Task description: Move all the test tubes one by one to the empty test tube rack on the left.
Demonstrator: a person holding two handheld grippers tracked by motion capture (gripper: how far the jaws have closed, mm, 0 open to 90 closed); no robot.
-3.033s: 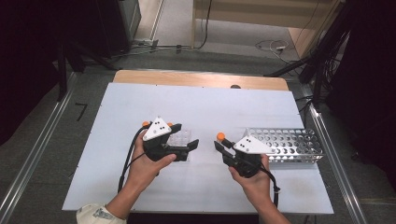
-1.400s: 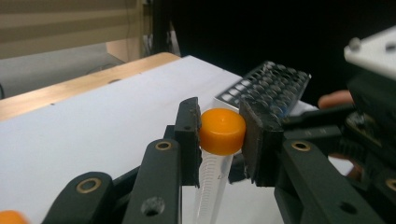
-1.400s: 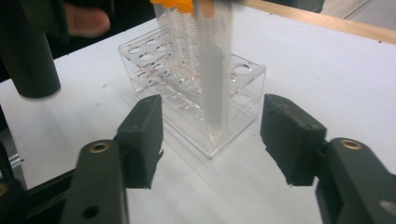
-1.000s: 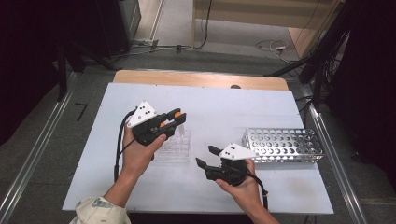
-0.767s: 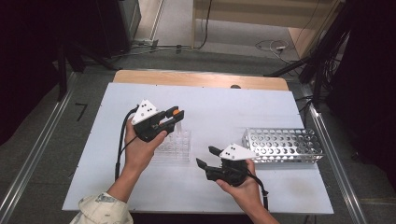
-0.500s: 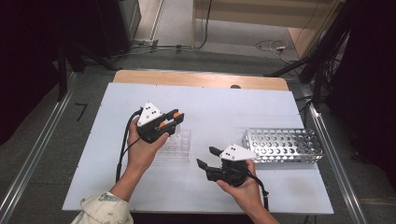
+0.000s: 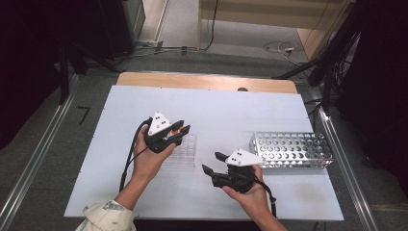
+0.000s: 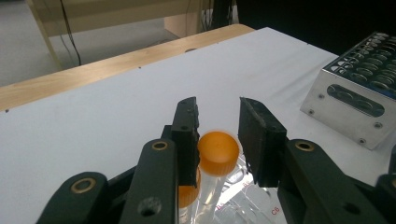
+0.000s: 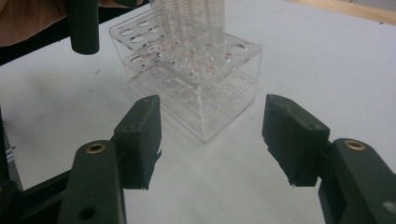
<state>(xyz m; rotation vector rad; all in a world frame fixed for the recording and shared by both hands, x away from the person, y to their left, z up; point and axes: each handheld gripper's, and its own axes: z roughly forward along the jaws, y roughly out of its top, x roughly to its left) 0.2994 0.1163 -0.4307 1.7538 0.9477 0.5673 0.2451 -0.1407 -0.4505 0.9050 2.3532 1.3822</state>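
A clear tube with an orange cap (image 8: 218, 147) stands in the clear plastic rack (image 7: 185, 149), between the jaws of my left gripper (image 7: 183, 129). Those jaws have just been opening: one pad still touches the cap and the other stands off it with a gap, as the left gripper view (image 8: 218, 109) shows. A second orange cap (image 8: 189, 196) sits lower beside it. My right gripper (image 7: 212, 162) hovers low over the table, open and empty, pointing at the clear rack (image 9: 201, 88), where several tubes (image 9: 196, 18) stand.
A perforated metal rack (image 7: 293, 148) lies at the right of the white tabletop (image 7: 240, 110), close behind my right hand. Its steel end wall (image 8: 355, 93) is in the left gripper view. A wooden strip (image 7: 207, 82) edges the far side.
My left hand has sunk toward the clear rack with the tube, and its jaws have parted slightly. The right hand has stayed where it was.
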